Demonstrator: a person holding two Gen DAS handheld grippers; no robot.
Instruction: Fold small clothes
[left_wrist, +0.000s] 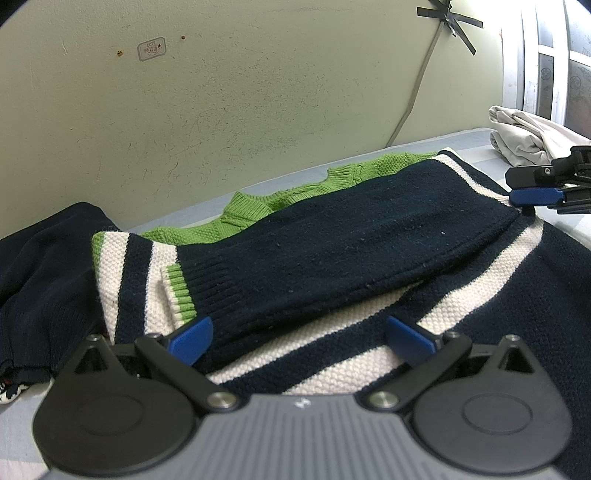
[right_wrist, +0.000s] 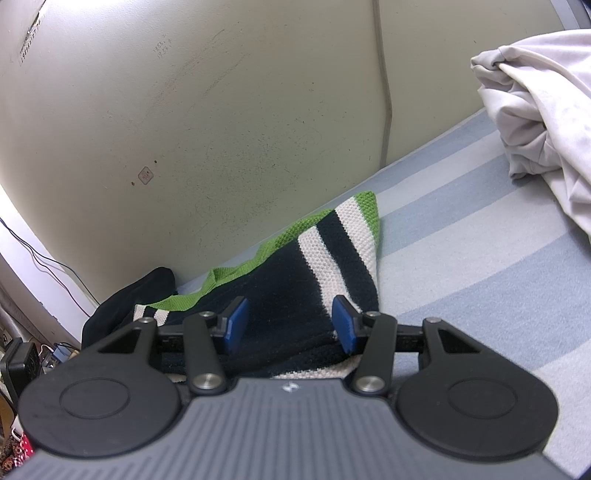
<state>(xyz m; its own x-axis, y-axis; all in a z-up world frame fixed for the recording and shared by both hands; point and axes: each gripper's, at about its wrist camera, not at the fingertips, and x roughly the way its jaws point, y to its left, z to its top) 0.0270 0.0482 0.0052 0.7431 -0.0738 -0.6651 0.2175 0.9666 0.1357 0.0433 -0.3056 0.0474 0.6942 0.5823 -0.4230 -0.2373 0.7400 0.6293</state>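
Sleeve-folding step: both tongs, left gripper (left_wrist: 299, 334) and right gripper (right_wrist: 290, 323), stood released over the sweater (left_wrist: 351, 236); next, grasp its hem.

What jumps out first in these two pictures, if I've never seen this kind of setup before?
The striped sweater, navy, cream and bright green, lies spread over the pale blue striped bed cover against the wall, one sleeve folded across its body. Two black grippers with blue fingertip pads sit at its near edge: the left gripper and the right gripper, both with jaws apart. A crumpled white garment sits at the far right.
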